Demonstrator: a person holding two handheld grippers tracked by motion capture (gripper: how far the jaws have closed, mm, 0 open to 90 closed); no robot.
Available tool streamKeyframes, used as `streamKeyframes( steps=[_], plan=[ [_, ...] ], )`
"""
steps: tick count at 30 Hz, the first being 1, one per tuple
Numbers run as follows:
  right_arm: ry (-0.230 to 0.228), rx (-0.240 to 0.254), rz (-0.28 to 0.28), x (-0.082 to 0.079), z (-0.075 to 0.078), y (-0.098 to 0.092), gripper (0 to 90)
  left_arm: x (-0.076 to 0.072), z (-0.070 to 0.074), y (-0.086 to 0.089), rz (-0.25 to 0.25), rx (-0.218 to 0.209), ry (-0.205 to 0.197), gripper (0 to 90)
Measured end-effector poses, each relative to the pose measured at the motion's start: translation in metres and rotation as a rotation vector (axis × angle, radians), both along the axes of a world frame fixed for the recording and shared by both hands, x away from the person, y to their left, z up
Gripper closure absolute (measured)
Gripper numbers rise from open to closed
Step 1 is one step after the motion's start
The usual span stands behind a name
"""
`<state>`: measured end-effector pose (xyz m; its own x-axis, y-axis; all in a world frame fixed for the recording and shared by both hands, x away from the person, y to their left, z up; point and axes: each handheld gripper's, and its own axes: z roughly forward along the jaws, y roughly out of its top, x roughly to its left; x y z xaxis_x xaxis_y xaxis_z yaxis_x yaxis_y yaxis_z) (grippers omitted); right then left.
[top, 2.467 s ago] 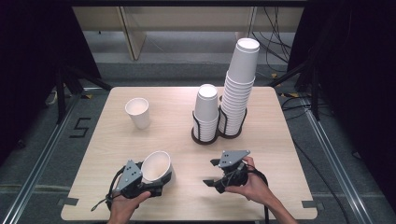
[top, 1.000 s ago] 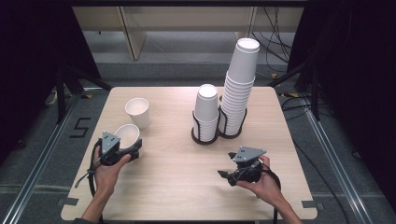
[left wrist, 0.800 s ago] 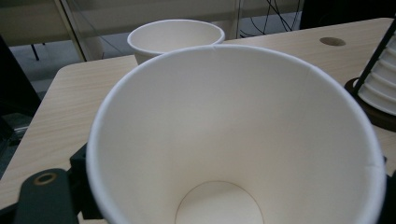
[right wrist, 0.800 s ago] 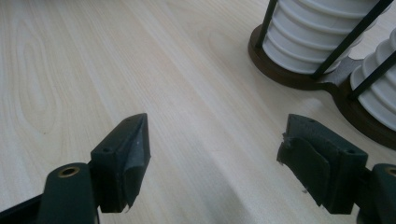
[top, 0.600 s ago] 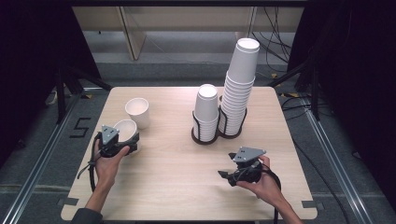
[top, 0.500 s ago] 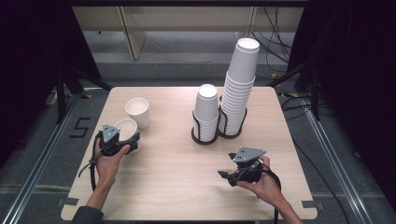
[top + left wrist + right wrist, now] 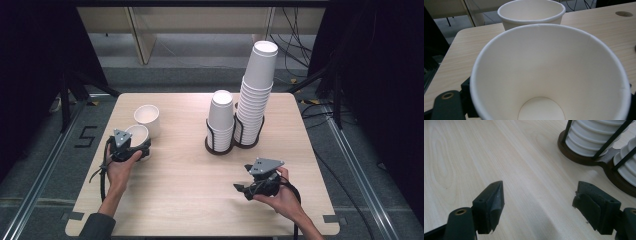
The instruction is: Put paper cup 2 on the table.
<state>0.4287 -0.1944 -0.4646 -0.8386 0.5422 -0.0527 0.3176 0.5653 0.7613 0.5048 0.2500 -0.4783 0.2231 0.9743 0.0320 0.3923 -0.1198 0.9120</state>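
At 9 o'clock on worktop [image 7: 190,175] | left tongs [image 7: 131,150] grip paper cup [image 7: 137,136], second cup [image 7: 147,119] just beside | right tongs [image 7: 242,189] agape, empty

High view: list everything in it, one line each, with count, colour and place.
Held paper cup: one, white, upright in the left gripper near the table's left edge.
Loose paper cup: one, white, upright just behind the held cup.
Short cup stack: one, white, upside down in the holder's left ring.
Tall cup stack: one, white, upside down in the holder's right ring.
Cup holder: one, dark base with black wire, centre-right of the table.
Table: one, light wood.
Left gripper: one, black, shut on the held paper cup.
Right gripper: one, black, jaws open, near the front right.
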Motion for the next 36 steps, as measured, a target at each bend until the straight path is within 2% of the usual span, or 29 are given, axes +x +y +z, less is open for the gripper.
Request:
streamKeyframes(
  steps=[5, 6, 7, 11, 14, 15, 18, 20, 25, 26, 29, 32, 33, 35, 36],
  plan=[
    [-0.002, -0.008, 0.018, 0.0, -0.001, 0.001, 24.1, 0.003, -0.003, 0.0, 0.002, -0.005, -0.01, 14.5],
    [-0.018, -0.012, 0.019, 0.0, -0.001, 0.001, 24.1, 0.003, -0.003, -0.001, -0.001, 0.002, -0.008, 14.4],
    [-0.005, -0.005, 0.016, 0.0, -0.001, 0.002, 24.1, 0.003, -0.003, -0.001, -0.004, 0.005, -0.009, 14.2],
    [-0.001, -0.006, 0.008, -0.001, -0.001, 0.001, 24.0, 0.002, -0.006, 0.0, 0.011, -0.008, -0.019, 12.4],
    [-0.014, -0.01, 0.016, 0.0, -0.001, 0.001, 24.0, 0.001, -0.007, 0.0, 0.011, -0.006, -0.03, 11.3],
    [-0.001, -0.008, 0.014, -0.001, -0.001, 0.002, 24.0, 0.001, -0.008, 0.001, 0.012, -0.009, -0.029, 11.0],
    [-0.001, -0.011, 0.019, 0.0, -0.001, 0.002, 24.0, 0.001, -0.011, 0.003, 0.001, -0.018, -0.034, 11.6],
    [0.005, -0.011, 0.02, -0.001, -0.001, 0.002, 24.0, 0.0, -0.013, 0.004, 0.007, -0.014, -0.031, 11.8],
    [-0.019, -0.013, 0.023, 0.0, -0.001, 0.001, 24.0, -0.002, -0.014, 0.005, -0.007, -0.01, -0.013, 12.6],
    [0.0, -0.008, 0.011, -0.001, -0.001, 0.001, 24.0, -0.002, -0.015, 0.006, -0.009, -0.008, -0.012, 12.6],
    [-0.002, -0.009, 0.016, -0.001, -0.003, 0.002, 23.9, -0.002, -0.016, 0.005, -0.012, 0.008, 0.007, 12.8],
    [0.014, -0.018, 0.009, -0.003, -0.002, 0.002, 23.9, -0.003, -0.016, 0.005, -0.01, 0.016, 0.035, 13.6],
    [-0.009, -0.022, 0.026, -0.001, -0.002, 0.002, 23.9, -0.003, -0.016, 0.006, -0.013, 0.018, 0.039, 13.9],
    [0.005, -0.019, 0.015, -0.002, -0.002, 0.002, 23.9, -0.005, -0.017, 0.006, -0.012, 0.014, 0.029, 14.0],
    [-0.002, -0.022, 0.021, -0.001, -0.002, 0.001, 23.9, -0.006, -0.019, 0.006, -0.012, 0.01, 0.021, 14.1]
  ],
)
